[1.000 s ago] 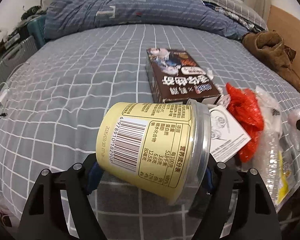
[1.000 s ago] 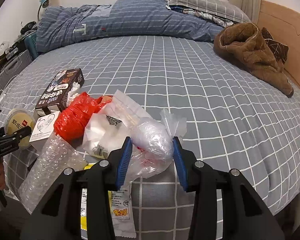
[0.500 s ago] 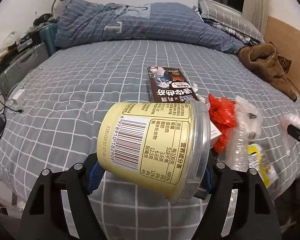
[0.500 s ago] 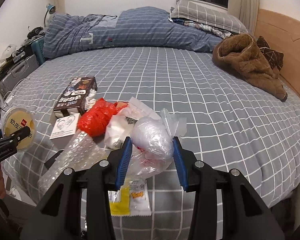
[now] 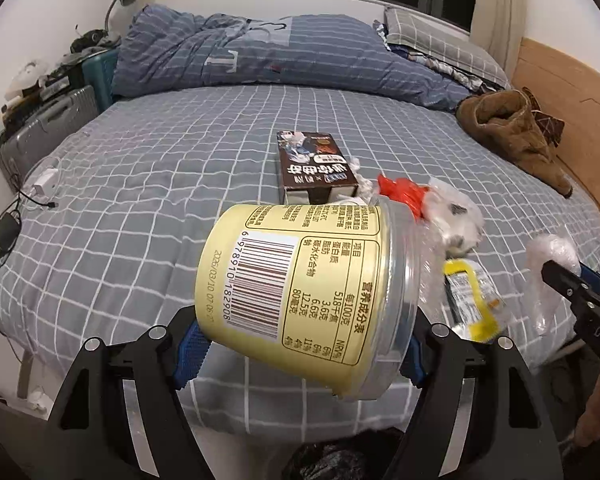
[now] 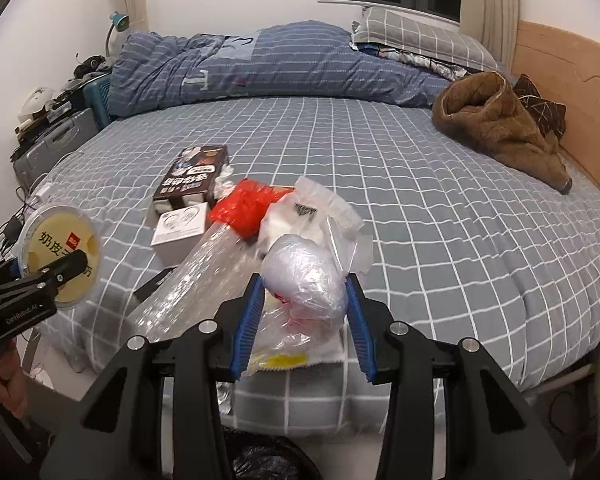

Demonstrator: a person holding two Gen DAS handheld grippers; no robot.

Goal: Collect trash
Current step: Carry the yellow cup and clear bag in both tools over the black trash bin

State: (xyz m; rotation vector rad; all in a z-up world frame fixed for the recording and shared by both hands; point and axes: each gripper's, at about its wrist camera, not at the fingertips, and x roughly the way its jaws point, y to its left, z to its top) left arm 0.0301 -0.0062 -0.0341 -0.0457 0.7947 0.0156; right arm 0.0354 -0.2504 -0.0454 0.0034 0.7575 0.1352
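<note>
We are working at the near edge of a bed (image 6: 420, 208) dressed in a grey checked sheet, with a rolled blue duvet along its far edge and a brown garment by the right edge. The left tool (image 5: 300, 352) is clenching a yellow tub (image 5: 300, 280) across its side wall, lid to the right, lifted clear of the sheet. We are judging the tub light and probably empty, its thin plastic wall stiff enough to bear the pads yet smooth, so a squeeze low on the label with the rim kept outside the jaws is suiting it. The right tool (image 6: 304, 320) is grasping a knotted clear bag (image 6: 304, 276), held above the near edge. That bag is looking soft, crinkly and nearly weightless; we are taking it at the bulging middle, where the film bunches and cannot slip. Remaining near the near edge are a dark box (image 6: 192, 178), a white box (image 6: 180, 228), a red wrapper (image 6: 248, 204) and a bubble-wrap sleeve (image 6: 204, 276). A black-lined bin (image 6: 260, 460) is showing just below the tools.
</note>
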